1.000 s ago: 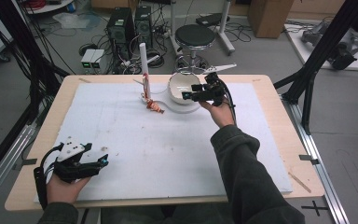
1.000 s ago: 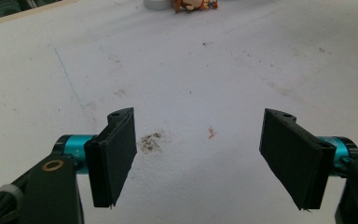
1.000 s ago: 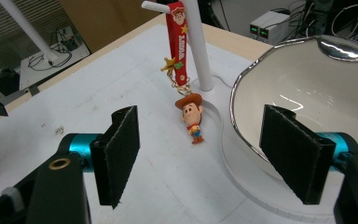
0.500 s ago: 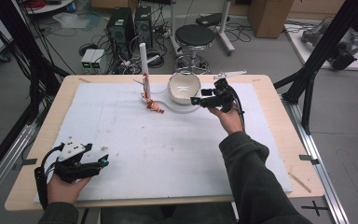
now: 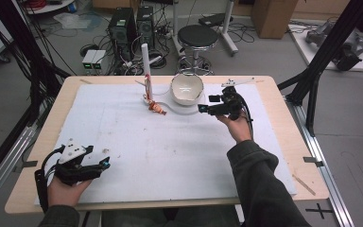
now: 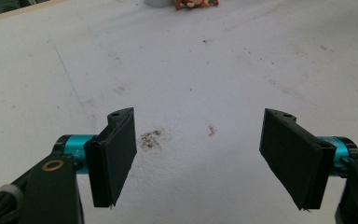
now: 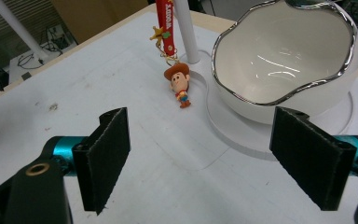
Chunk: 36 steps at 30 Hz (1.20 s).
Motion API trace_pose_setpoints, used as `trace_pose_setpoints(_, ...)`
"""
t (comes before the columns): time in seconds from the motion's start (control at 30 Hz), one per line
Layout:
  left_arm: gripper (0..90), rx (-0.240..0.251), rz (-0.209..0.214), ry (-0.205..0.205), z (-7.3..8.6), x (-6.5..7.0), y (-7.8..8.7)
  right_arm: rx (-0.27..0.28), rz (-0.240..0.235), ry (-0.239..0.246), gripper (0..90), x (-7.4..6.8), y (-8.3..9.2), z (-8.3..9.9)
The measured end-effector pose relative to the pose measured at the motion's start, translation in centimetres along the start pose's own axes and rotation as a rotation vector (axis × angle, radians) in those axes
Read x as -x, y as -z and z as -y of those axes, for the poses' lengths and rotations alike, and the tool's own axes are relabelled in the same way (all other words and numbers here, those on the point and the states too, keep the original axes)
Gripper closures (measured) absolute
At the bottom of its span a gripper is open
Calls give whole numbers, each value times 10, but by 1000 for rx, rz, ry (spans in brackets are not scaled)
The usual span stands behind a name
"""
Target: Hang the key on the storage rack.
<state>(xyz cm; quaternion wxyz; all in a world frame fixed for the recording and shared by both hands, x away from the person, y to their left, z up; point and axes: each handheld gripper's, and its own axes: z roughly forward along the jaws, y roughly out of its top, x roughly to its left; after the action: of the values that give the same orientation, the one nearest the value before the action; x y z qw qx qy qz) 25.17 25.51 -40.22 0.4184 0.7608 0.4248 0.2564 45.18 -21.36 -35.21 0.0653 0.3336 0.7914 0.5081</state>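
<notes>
Across most of the light wooden table [image 5: 283, 127] lies a big white foam-looking mat [image 5: 170, 142], scuffed here and there, with a dark smudge [image 6: 151, 138] and a tiny orange fleck [image 6: 211, 130] right ahead of the left gripper's jaws.

Next biggest thing is the white glossy bowl with a wavy silver rim [image 7: 284, 56], sitting at the far middle of the mat on a flat white base plate [image 7: 242, 133]. Looks empty inside, just reflections.

Just left of the bowl in the high view, a thin white upright post [image 5: 145, 61] rises from that same base plate, and a red printed strap [image 7: 165, 25] hangs down alongside it. At the bottom of the strap there's a small cowboy figure keychain with a brown hat [image 7: 180, 84], lying on the mat just beside the post's foot, near the bowl but not touching it.

Right gripper [image 7: 200, 161] is held above the mat just to the right of the bowl in the high view, pointing toward bowl and keychain, jaws spread wide with nothing between them.

Left gripper [image 6: 200, 161] sits low at the near left corner of the mat, well apart from everything else, jaws also wide apart and holding nothing. Its hand [image 5: 64, 189] cups it from below.
</notes>
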Motion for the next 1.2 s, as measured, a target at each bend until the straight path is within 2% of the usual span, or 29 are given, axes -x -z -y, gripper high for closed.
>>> trace_pose_setpoints(0.4, 274, -1, -2, 1, 0, 0, -1, 4, 8, -10, 178, 2, 11, 11)
trace_pose_setpoints(0.7, 274, -5, -4, -3, 0, 0, 0, 11, 16, 3, 174, 2, 18, 17)
trace_pose_setpoints(1.2, 274, -6, -3, 4, 1, -1, 0, 21, 34, -6, 168, 4, 33, 38)
